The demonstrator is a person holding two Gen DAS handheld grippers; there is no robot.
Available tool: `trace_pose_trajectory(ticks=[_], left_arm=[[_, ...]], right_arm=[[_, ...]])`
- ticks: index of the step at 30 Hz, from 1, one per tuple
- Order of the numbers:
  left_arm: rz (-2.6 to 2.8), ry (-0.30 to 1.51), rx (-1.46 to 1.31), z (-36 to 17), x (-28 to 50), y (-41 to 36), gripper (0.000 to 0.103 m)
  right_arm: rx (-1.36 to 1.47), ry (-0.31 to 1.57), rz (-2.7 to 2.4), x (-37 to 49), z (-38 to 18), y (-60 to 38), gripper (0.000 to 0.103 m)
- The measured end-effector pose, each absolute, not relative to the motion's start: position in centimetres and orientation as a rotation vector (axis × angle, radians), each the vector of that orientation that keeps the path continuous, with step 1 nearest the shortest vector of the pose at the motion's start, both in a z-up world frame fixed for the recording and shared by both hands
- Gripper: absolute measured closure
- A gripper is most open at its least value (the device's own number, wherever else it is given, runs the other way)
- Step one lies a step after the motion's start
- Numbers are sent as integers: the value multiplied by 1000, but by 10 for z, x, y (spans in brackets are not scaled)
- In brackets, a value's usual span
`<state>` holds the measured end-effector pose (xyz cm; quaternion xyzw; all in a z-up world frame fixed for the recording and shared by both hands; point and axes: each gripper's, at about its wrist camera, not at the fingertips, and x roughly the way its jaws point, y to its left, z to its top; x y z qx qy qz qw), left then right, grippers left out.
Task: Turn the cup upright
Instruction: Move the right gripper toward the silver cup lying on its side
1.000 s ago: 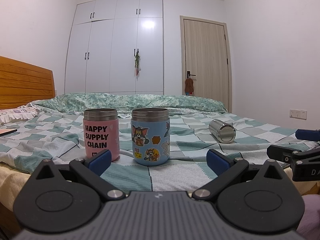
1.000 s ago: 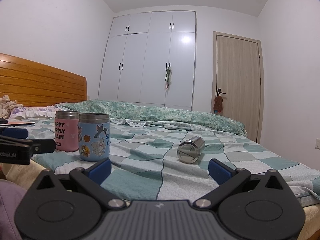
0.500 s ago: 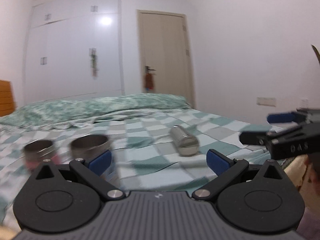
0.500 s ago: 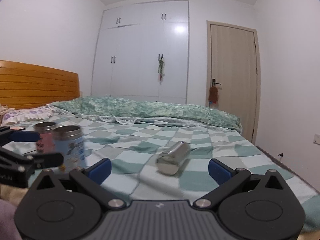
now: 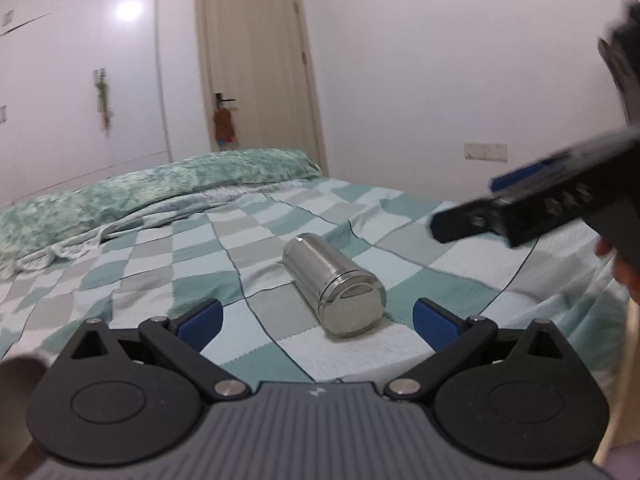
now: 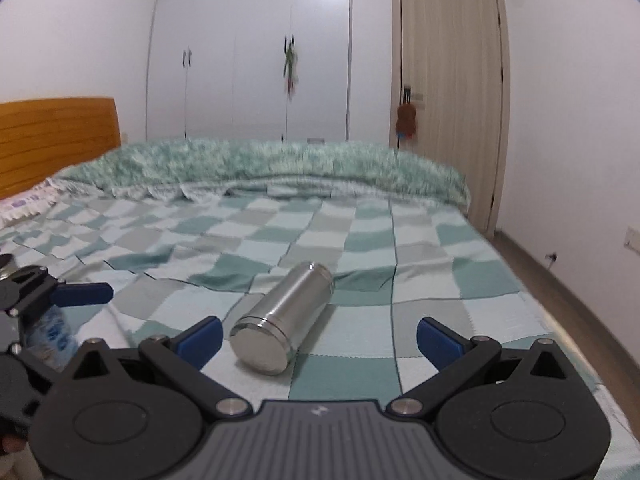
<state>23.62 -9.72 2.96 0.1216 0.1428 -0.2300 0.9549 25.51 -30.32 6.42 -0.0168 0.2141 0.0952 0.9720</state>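
Observation:
A plain steel cup [image 5: 334,284] lies on its side on the green checked bedspread [image 5: 248,248], its closed end toward me. My left gripper [image 5: 316,320] is open and empty, just short of the cup, which sits between the lines of its blue fingertips. In the right wrist view the same cup [image 6: 282,318] lies tilted, left of centre. My right gripper [image 6: 318,338] is open and empty, close to the cup. The right gripper also shows blurred at the right of the left wrist view [image 5: 540,208].
The blue sticker cup [image 6: 52,330] shows partly behind the left gripper at the left edge of the right wrist view. A rumpled green quilt [image 6: 260,168] lies across the far side of the bed. The bed's right edge [image 6: 560,320] drops to the floor. A wooden headboard [image 6: 56,136] stands at left.
Both grippers have swung right and moved in toward the lying steel cup. The pink and blue cups have slid out of the left wrist view. Both stay open.

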Motion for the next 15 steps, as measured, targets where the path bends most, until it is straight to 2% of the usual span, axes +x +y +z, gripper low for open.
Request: trace_pose_trajectory(ticks=[15], left_arm=[[-703, 389, 456, 27, 341, -64, 0]], right_arm=[[51, 705, 223, 398, 23, -264, 2]])
